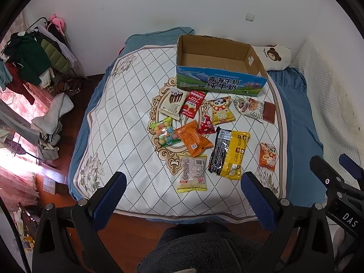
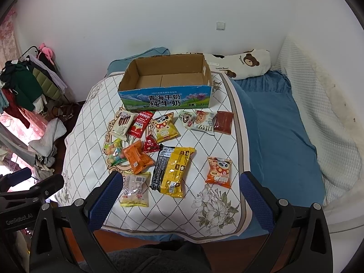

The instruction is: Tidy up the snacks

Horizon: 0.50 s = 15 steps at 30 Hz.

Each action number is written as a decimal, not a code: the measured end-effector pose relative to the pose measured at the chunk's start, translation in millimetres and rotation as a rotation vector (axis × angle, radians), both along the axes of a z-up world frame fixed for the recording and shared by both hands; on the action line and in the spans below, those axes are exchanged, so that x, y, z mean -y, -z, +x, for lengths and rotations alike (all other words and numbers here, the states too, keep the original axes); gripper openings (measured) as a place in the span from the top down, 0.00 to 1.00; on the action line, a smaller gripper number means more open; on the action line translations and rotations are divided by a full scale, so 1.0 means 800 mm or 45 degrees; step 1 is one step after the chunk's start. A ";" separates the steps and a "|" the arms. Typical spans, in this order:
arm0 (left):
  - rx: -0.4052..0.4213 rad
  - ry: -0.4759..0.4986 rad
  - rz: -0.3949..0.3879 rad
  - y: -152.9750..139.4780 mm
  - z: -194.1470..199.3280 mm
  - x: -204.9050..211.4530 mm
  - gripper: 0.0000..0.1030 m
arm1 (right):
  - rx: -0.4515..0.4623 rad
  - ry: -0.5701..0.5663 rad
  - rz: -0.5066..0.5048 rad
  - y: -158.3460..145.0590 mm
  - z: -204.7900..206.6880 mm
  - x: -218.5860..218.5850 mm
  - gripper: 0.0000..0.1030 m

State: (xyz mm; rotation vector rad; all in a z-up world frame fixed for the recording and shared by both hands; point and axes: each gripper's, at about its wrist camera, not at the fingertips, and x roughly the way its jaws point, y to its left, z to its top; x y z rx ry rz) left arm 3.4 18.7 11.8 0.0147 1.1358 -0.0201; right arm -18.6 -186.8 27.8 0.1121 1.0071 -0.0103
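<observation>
Below centre in both views, your left claw (image 1: 183, 196) and right claw (image 2: 180, 193) gape wide and hold nothing. Snack packets lie just ahead; the yellow-black packet (image 2: 174, 170) runs lengthwise toward the empty box (image 2: 167, 82), nearest your right.

Even, soft indoor light, pink overexposed glare at far left, sharp focus, strong fisheye bending with black corners.

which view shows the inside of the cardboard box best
The right wrist view: the cardboard box faces it squarely, its bare floor showing. The left wrist view shows the box farther off and angled.
</observation>
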 end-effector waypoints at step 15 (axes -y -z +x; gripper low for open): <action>-0.222 -0.098 -0.012 0.116 0.058 -0.034 0.00 | -0.165 0.061 0.097 0.097 0.054 0.010 0.00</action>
